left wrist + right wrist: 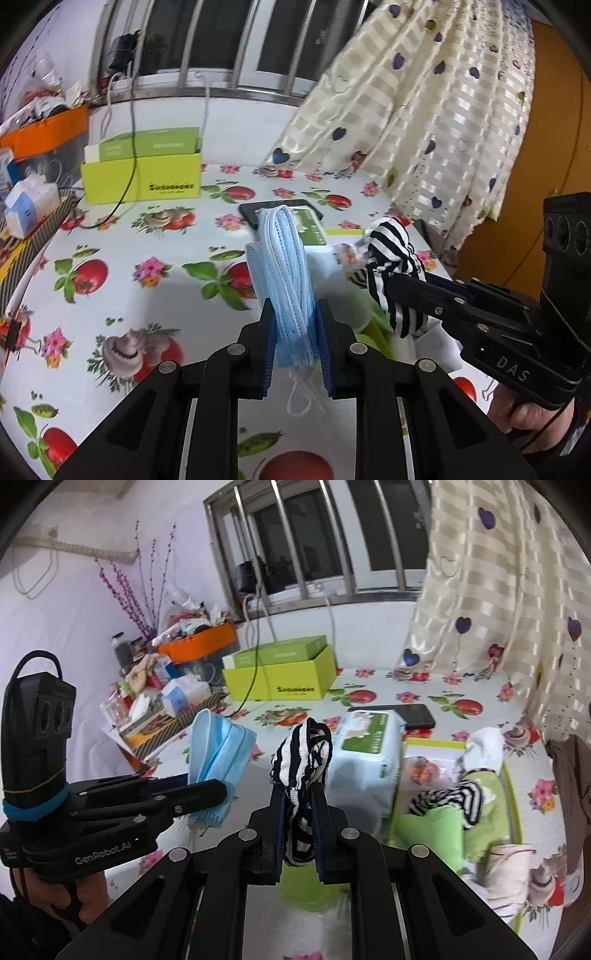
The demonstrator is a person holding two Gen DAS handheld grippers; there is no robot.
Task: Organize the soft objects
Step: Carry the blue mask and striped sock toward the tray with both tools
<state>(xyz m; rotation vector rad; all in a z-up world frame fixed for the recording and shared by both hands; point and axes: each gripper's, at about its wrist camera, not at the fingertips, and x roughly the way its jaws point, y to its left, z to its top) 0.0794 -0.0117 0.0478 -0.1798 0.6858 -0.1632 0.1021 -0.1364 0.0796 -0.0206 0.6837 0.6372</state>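
My left gripper [295, 314] is shut on a bunch of blue face masks [284, 266] and holds them upright above the table; it shows in the right wrist view [207, 790] with the masks [218, 746]. My right gripper [298, 794] is shut on a black-and-white striped cloth [301, 764], also held above the table; it shows in the left wrist view [395, 284] with the cloth [391, 254]. A lime-rimmed tray [513, 797] at the right holds several soft items, among them a striped cloth [454, 797] and green fabric [480, 834].
A wet-wipes pack [369, 746] and a black phone [413, 714] lie mid-table. A lime box [280, 686] stands at the back. Clutter with an orange bin [199, 644] fills the left. A curtain [498, 590] hangs at the right. The tablecloth [147, 295] is fruit-printed.
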